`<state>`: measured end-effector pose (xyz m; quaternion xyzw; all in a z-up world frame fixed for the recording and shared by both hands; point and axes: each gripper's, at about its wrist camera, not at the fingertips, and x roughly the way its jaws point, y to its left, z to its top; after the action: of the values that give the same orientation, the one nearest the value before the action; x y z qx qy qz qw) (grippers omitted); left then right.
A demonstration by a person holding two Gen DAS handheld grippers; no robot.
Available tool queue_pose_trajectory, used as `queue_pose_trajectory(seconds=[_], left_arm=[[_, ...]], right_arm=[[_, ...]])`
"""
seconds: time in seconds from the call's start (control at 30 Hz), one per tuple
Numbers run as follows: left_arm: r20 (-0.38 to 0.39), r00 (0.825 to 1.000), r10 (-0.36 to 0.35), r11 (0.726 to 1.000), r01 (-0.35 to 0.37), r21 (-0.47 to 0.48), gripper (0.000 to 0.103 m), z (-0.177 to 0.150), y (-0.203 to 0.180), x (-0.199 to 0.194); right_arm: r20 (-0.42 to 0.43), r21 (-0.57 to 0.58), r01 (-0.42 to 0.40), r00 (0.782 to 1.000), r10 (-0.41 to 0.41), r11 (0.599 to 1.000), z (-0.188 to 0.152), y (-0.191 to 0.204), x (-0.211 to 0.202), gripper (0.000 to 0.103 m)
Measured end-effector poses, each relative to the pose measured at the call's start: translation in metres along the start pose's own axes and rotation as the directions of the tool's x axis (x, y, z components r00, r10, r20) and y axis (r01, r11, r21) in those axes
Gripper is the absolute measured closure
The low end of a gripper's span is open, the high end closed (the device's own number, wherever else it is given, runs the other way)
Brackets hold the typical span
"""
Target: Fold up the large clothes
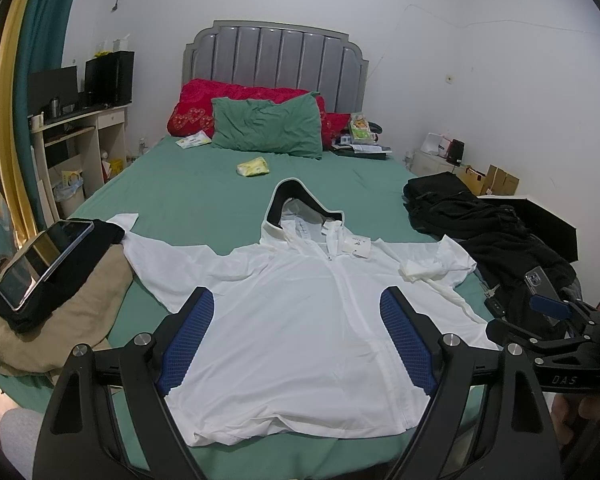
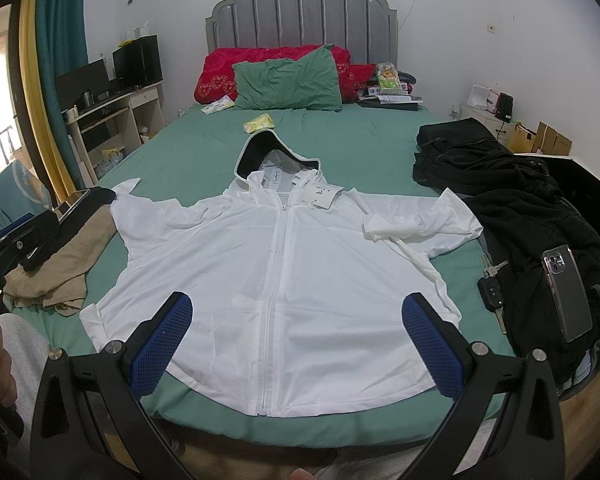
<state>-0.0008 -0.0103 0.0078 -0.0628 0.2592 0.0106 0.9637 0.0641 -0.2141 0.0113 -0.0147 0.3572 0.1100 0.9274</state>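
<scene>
Jacket [image 2: 284, 272], white, hooded and zipped shut, lies front up and spread flat on the green bed [image 2: 360, 148], hem toward the camera, hood [image 2: 268, 156] toward the headboard. A paper tag [image 2: 320, 194] rests at its collar. Its left-hand sleeve stretches out toward a tan cloth [image 2: 56, 276] at the bed's left edge, where a tablet [image 1: 40, 260] sits on dark fabric. Above the near hem, the left gripper [image 1: 296, 336] hovers with its blue-padded fingers [image 1: 190, 336] spread wide, holding nothing. The right gripper [image 2: 296, 344] hovers likewise, spread and empty, just over the hem. The right-hand sleeve is folded back on itself, its cuff crumpled. Beside it lies a pile of black clothes [image 2: 500, 196] with a phone [image 2: 566, 292] on top and a car key [image 2: 492, 292] touching the pile's edge. A green pillow [image 2: 288, 80] and a red one [image 2: 220, 76] lean at the headboard.
</scene>
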Motion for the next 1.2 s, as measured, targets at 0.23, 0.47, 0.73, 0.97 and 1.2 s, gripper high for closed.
queue_pose_trajectory(seconds=[0.23, 0.47, 0.73, 0.97, 1.2], left_arm=[[0.003, 1.0, 0.0, 1.0, 0.0, 0.001, 0.015, 0.0, 0.0, 0.0], [0.002, 1.0, 0.001, 1.0, -0.001, 0.001, 0.015, 0.001, -0.001, 0.0], [0.001, 1.0, 0.002, 1.0, -0.002, 0.0, 0.016, 0.001, -0.001, -0.001], [0.002, 1.0, 0.002, 1.0, -0.002, 0.0, 0.015, 0.002, -0.001, -0.002], [0.003, 1.0, 0.001, 1.0, -0.001, -0.002, 0.015, 0.002, -0.002, -0.002]], right_arm=[[0.002, 0.0, 0.0, 1.0, 0.0, 1.0, 0.0, 0.0, 0.0, 0.0], [0.001, -0.001, 0.0, 1.0, 0.0, 1.0, 0.0, -0.001, 0.0, 0.0], [-0.001, 0.002, 0.0, 1.0, 0.0, 1.0, 0.001, -0.003, 0.0, 0.0], [0.0, 0.001, -0.001, 1.0, 0.001, 1.0, 0.0, -0.003, 0.0, 0.0], [-0.002, 0.004, 0.002, 1.0, -0.002, 1.0, -0.001, -0.009, 0.0, 0.0]])
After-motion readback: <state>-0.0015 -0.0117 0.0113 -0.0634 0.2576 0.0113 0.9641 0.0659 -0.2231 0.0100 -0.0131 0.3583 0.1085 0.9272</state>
